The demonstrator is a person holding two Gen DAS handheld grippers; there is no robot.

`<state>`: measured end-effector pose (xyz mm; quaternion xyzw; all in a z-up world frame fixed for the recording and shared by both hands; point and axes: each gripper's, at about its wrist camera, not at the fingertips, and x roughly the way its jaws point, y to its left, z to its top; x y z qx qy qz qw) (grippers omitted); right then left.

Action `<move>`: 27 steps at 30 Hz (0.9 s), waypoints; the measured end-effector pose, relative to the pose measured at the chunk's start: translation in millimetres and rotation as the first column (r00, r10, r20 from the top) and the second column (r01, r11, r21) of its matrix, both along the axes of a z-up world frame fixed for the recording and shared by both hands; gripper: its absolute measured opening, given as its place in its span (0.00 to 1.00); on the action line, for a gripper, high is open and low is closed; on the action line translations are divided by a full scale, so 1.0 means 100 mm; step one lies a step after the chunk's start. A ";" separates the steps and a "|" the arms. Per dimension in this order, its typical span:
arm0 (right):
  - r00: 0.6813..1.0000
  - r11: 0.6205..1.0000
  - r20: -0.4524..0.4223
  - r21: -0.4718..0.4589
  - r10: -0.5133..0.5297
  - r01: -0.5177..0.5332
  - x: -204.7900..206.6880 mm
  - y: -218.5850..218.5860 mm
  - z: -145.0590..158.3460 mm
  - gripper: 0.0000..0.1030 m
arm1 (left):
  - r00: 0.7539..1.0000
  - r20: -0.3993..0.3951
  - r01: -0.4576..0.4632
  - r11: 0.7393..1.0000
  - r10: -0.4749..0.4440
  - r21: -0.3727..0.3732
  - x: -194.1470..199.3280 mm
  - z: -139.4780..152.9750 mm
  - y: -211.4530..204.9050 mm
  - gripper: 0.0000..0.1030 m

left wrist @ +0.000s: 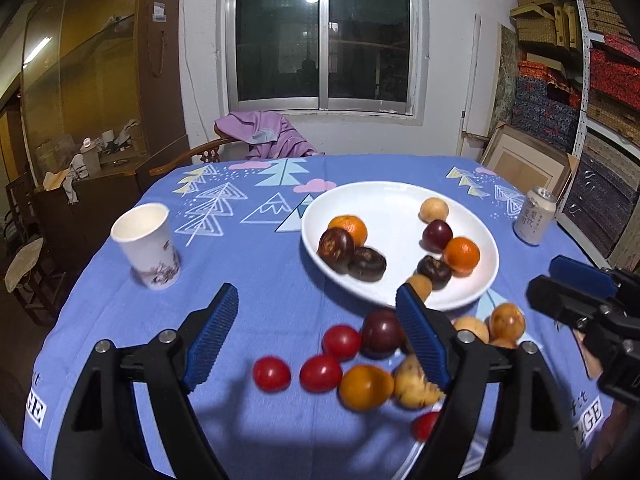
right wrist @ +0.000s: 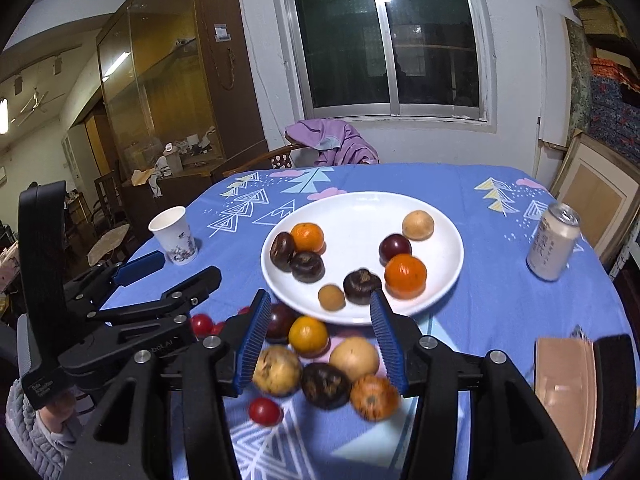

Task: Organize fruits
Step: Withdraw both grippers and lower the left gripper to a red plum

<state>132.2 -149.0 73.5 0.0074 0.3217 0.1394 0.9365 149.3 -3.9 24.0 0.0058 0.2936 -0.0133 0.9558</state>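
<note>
Counter: round, sitting under a blue cloth (left wrist: 248,264) w/ tree and mountain print; cloth lying flat.
Plate: white plate (right wrist: 360,216) resting mid-counter, carrying eight fruits – two oranges, dark round ones, a plum, pale brown ones.
Loose fruits: pile (right wrist: 316,364) lying on the cloth just in front of the plate's near rim; red tomatoes (left wrist: 320,372) trailing off to its left side. Blurred in both views.
Cup: paper cup (left wrist: 148,244) standing upright, left part of counter, well apart from plate.
Can: drink can (right wrist: 554,242) standing upright at right edge.
Left gripper (left wrist: 316,336): jaws standing wide apart, holding nothing, hanging above the cloth near the tomatoes.
Right gripper (right wrist: 318,344): jaws partly open, nothing clamped; hanging over the pile, no pad seen pressing on fruit.
Room: window (left wrist: 324,36) showing dark outside; chair w/ purple garment (right wrist: 332,140) sitting behind counter; glass-front wooden cabinet at left; stacked boxes on shelving at right.
</note>
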 end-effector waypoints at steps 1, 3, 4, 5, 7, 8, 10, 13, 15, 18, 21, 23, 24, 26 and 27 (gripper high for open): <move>1.000 1.000 0.000 0.003 -0.005 0.005 -0.06 -0.02 -0.03 0.56 | 1.000 -0.008 -0.004 1.000 0.004 0.009 -0.07 -0.05 0.02 0.81; 1.000 1.000 -0.003 -0.005 -0.021 0.021 -0.15 -0.08 -0.10 0.62 | 0.999 -0.028 -0.014 1.000 0.015 0.020 -0.14 -0.15 0.08 0.82; 0.999 0.999 -0.005 -0.012 -0.035 0.035 -0.19 -0.12 -0.15 0.65 | 0.999 -0.040 -0.024 0.999 0.025 0.021 -0.16 -0.20 0.13 0.82; 0.999 0.999 -0.010 -0.018 -0.049 0.049 -0.21 -0.17 -0.19 0.67 | 0.998 -0.052 -0.035 0.999 0.036 0.020 -0.16 -0.24 0.17 0.83; 0.996 0.996 -0.026 -0.017 -0.087 0.086 -0.23 -0.26 -0.26 0.75 | 0.995 -0.080 -0.066 0.998 0.066 0.011 -0.17 -0.32 0.30 0.83; 0.993 0.993 -0.040 0.003 -0.115 0.115 -0.21 -0.33 -0.29 0.76 | 0.993 -0.091 -0.081 0.997 0.080 -0.003 -0.16 -0.34 0.36 0.83; 0.986 0.986 -0.063 0.044 -0.155 0.158 -0.18 -0.44 -0.32 0.83 | 0.989 -0.109 -0.104 0.994 0.099 -0.043 -0.16 -0.35 0.50 0.84; 0.975 0.974 -0.085 0.072 -0.207 0.213 -0.14 -0.57 -0.34 0.84 | 0.986 -0.120 -0.126 0.990 0.117 -0.069 -0.13 -0.37 0.60 0.87; 0.970 0.970 -0.100 0.077 -0.222 0.230 -0.13 -0.61 -0.37 0.85 | 0.984 -0.149 -0.114 0.989 0.100 -0.094 -0.08 -0.40 0.61 0.87; 0.964 0.965 -0.130 0.092 -0.232 0.245 -0.10 -0.64 -0.42 0.89 | 0.978 -0.194 -0.094 0.988 0.070 -0.120 0.00 -0.48 0.60 0.87; 0.960 0.964 -0.154 0.097 -0.232 0.248 -0.08 -0.65 -0.45 0.89 | 0.972 -0.215 -0.117 0.986 0.090 -0.117 0.06 -0.53 0.63 0.87; 0.958 0.963 -0.170 0.100 -0.233 0.252 -0.07 -0.65 -0.46 0.89 | 0.965 -0.247 -0.131 0.979 0.090 -0.157 0.12 -0.58 0.70 0.87; 0.956 0.962 -0.176 0.100 -0.233 0.253 -0.07 -0.65 -0.47 0.89 | 0.960 -0.266 -0.137 0.975 0.088 -0.175 0.14 -0.61 0.73 0.87; 0.953 0.961 -0.189 0.103 -0.235 0.257 -0.06 -0.66 -0.48 0.90 | 0.947 -0.308 -0.158 0.964 0.087 -0.214 0.19 -0.69 0.79 0.87; 0.952 0.959 -0.195 0.110 -0.235 0.260 -0.06 -0.67 -0.49 0.91 | 0.942 -0.323 -0.167 0.957 0.085 -0.235 0.20 -0.72 0.82 0.87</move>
